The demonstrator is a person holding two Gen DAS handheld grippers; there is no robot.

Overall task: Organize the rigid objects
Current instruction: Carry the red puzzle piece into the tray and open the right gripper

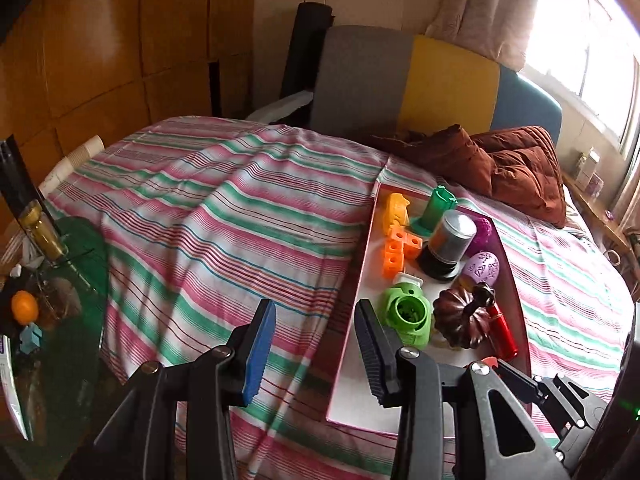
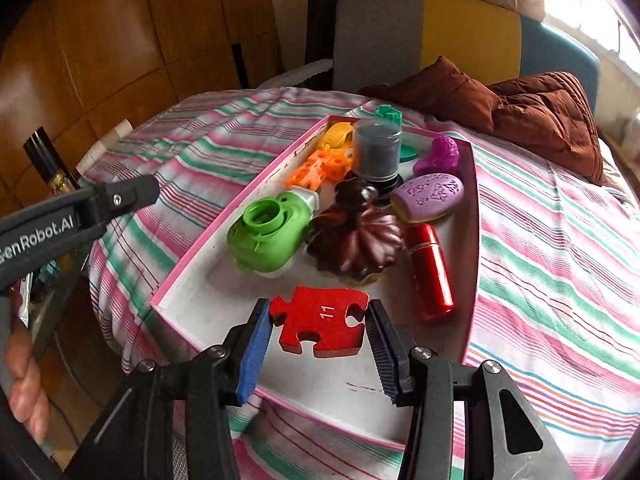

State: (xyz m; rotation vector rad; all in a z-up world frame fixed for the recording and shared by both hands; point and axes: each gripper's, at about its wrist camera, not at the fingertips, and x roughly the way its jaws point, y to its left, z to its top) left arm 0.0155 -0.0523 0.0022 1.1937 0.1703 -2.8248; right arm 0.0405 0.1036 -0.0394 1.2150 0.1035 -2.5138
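Right wrist only: fingers (image 2: 266,330) clamping red puzzle piece (image 2: 320,322); left fingers (image 1: 262,350) apart, empty.

Striped bedsheet (image 1: 224,208), brown pillows (image 1: 516,164) (rumpled), wooden wardrobe (image 1: 100,48).

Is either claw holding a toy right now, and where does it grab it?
The right gripper holds the red puzzle piece by its two side edges, above the tray. The left gripper holds nothing.

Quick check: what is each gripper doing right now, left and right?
Left gripper: open, nothing between its fingers, above the striped cloth.
Right gripper: shut on the red puzzle piece, over the pink-edged tray.
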